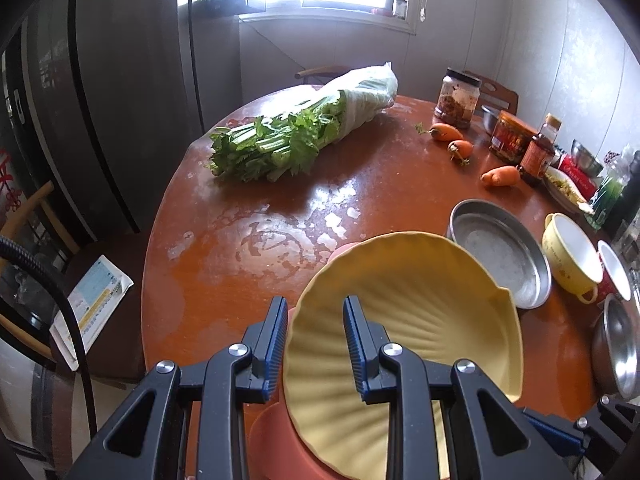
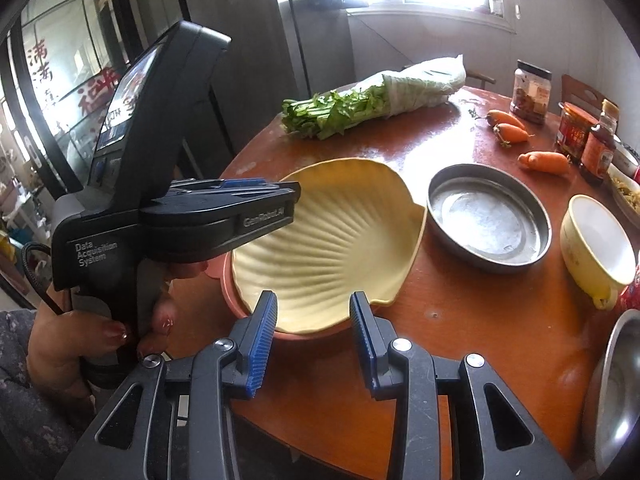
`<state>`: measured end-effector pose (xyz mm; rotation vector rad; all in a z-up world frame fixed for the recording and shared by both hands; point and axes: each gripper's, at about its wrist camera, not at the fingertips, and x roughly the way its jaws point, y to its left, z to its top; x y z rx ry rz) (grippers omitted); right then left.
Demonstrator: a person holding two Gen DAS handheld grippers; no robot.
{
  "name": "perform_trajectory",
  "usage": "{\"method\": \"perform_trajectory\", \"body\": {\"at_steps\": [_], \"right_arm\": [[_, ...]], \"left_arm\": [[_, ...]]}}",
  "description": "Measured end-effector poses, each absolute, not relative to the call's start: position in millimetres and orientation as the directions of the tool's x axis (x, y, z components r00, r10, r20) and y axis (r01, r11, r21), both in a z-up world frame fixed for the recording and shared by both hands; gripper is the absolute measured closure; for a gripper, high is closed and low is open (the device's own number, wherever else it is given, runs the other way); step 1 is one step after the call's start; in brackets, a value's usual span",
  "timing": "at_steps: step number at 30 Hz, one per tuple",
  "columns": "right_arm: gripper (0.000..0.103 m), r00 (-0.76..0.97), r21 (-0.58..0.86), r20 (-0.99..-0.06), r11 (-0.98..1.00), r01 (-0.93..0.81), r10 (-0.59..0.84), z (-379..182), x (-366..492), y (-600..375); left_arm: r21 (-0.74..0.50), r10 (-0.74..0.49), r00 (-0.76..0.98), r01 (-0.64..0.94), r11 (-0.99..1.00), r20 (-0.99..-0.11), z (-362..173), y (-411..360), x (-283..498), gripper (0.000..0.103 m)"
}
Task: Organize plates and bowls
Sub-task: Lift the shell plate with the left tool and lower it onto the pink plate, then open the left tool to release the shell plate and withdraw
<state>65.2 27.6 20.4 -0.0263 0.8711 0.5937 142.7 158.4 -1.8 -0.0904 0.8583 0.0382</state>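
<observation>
A yellow shell-shaped plate (image 1: 404,320) (image 2: 332,240) lies on a pink plate (image 1: 280,436) (image 2: 232,300) at the near edge of the round wooden table (image 1: 256,216). My left gripper (image 1: 316,344) is open, its jaws astride the yellow plate's near-left rim; it shows from the side in the right wrist view (image 2: 280,200). My right gripper (image 2: 314,332) is open and empty, just short of the plate's near rim. A round metal pan (image 1: 500,252) (image 2: 486,216), a yellow bowl (image 1: 572,256) (image 2: 596,240) and a steel bowl (image 1: 618,348) (image 2: 616,396) stand to the right.
A bag of celery (image 1: 304,128) lies at the table's far side. Carrots (image 1: 500,176), jars and bottles (image 1: 516,136) and a red cup (image 1: 614,276) crowd the far right. A fridge (image 1: 100,100) and a chair with papers (image 1: 92,312) stand to the left.
</observation>
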Motion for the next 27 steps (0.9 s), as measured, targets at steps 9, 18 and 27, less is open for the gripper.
{"method": "perform_trajectory", "body": {"at_steps": [9, 18, 27], "right_arm": [[0.061, 0.513, 0.22, -0.715, 0.85, -0.479, 0.475, 27, 65, 13], [0.061, 0.56, 0.228, -0.694, 0.876, -0.425, 0.452, 37, 70, -19], [0.061, 0.593, 0.228, -0.686, 0.898, -0.376, 0.422, 43, 87, -52]], "left_arm": [[-0.068, -0.019, 0.679, -0.045, 0.997, -0.734, 12, 149, 131, 0.059], [-0.077, -0.04, 0.696, -0.022, 0.997, -0.717, 27, 136, 117, 0.051], [-0.074, -0.064, 0.689, 0.015, 0.997, -0.722, 31, 111, 111, 0.049]]}}
